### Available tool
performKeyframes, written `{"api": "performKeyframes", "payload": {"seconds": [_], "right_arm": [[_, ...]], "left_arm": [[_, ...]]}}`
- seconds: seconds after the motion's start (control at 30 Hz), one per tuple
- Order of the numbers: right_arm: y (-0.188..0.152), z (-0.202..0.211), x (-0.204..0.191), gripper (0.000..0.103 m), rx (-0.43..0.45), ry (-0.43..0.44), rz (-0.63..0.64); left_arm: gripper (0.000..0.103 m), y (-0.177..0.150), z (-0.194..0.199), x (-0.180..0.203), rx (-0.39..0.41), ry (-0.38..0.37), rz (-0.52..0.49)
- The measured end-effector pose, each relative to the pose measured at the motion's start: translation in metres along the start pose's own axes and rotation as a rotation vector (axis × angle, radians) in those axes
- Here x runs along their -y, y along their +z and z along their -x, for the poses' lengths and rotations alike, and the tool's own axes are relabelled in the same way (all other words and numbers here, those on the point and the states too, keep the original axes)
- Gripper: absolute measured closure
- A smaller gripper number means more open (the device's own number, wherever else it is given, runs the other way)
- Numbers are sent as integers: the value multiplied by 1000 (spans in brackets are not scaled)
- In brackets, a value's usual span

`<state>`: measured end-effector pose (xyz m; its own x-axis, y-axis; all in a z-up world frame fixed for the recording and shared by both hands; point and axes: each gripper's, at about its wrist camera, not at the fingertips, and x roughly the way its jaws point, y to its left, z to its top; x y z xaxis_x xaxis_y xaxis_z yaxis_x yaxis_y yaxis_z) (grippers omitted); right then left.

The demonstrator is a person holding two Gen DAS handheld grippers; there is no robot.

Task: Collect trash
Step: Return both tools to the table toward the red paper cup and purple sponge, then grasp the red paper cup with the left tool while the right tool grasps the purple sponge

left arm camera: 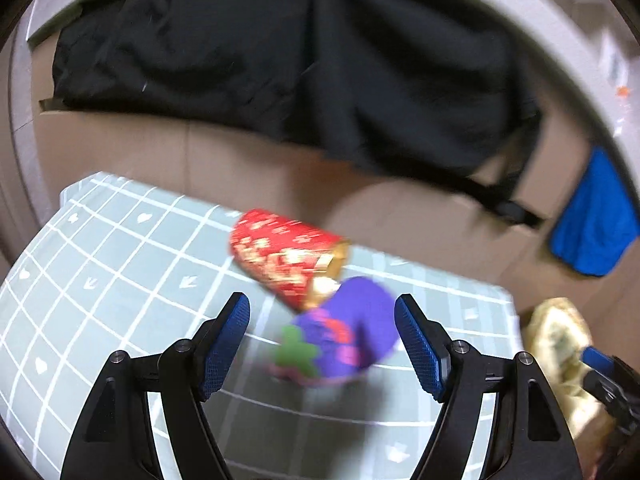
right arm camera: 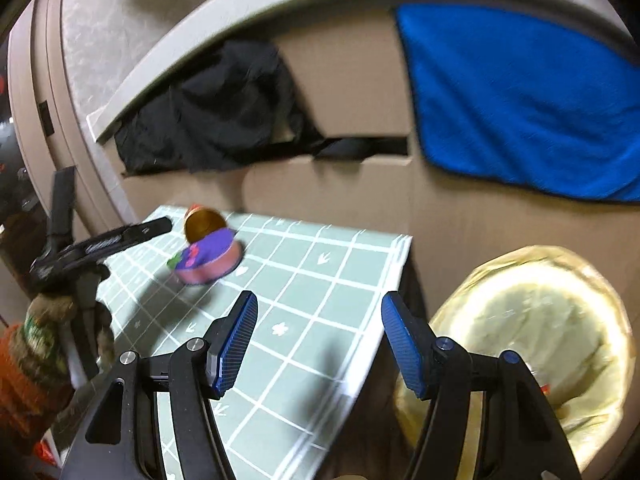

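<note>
A purple and pink paper bowl with a green mark lies tipped on the green checked tablecloth. A red and gold patterned can lies on its side touching it behind. My left gripper is open, its fingers either side of the bowl, just short of it. My right gripper is open and empty above the table's right edge. The bowl and can show far left in the right wrist view, with the left gripper beside them. A bin lined with a yellow bag stands right of the table.
Cardboard panels stand behind the table, with a black cloth and a blue towel draped over them. The bin sits below the table's right edge. The holder's knitted sleeve is at the left.
</note>
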<state>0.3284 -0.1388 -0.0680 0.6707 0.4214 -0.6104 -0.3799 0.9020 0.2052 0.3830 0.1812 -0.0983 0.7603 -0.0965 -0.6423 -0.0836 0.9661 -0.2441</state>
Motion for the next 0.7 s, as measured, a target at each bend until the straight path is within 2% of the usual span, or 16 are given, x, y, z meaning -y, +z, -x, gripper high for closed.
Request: {"api": "performKeyframes", "payload": {"seconds": [0.1,0.17,0.2,0.27,0.33,0.37,0.43,0.53,0.7], "right_arm": [[-1,-18,-7,41,-34,6,18],[-1,-25,-9,41,-45,0,33],[0,-30,-10,41,-54,-2,38],[2,-38,-11,41,-70,3,40],[5,-45,-13,41,-82,13,44],[7,-48,-15,41,-85,19,50],[13,-54,-22,41,-92,36,64],[23,-68,-37,41,-110,74,97],[35,-101,-77,41,-147,127,140]], "left_arm": [[29,6,-25,-4,-29,59,-23],[30,9,-32,-4,-13,99,-39],[34,12,-35,-3,-1,124,-44],[48,19,-42,-8,-9,150,-14],[73,26,-48,-21,-37,115,59],[77,28,-49,-25,-40,98,77],[92,29,-43,-35,-25,80,86],[96,25,-28,-46,-9,69,63],[97,3,9,-76,-27,74,39]]}}
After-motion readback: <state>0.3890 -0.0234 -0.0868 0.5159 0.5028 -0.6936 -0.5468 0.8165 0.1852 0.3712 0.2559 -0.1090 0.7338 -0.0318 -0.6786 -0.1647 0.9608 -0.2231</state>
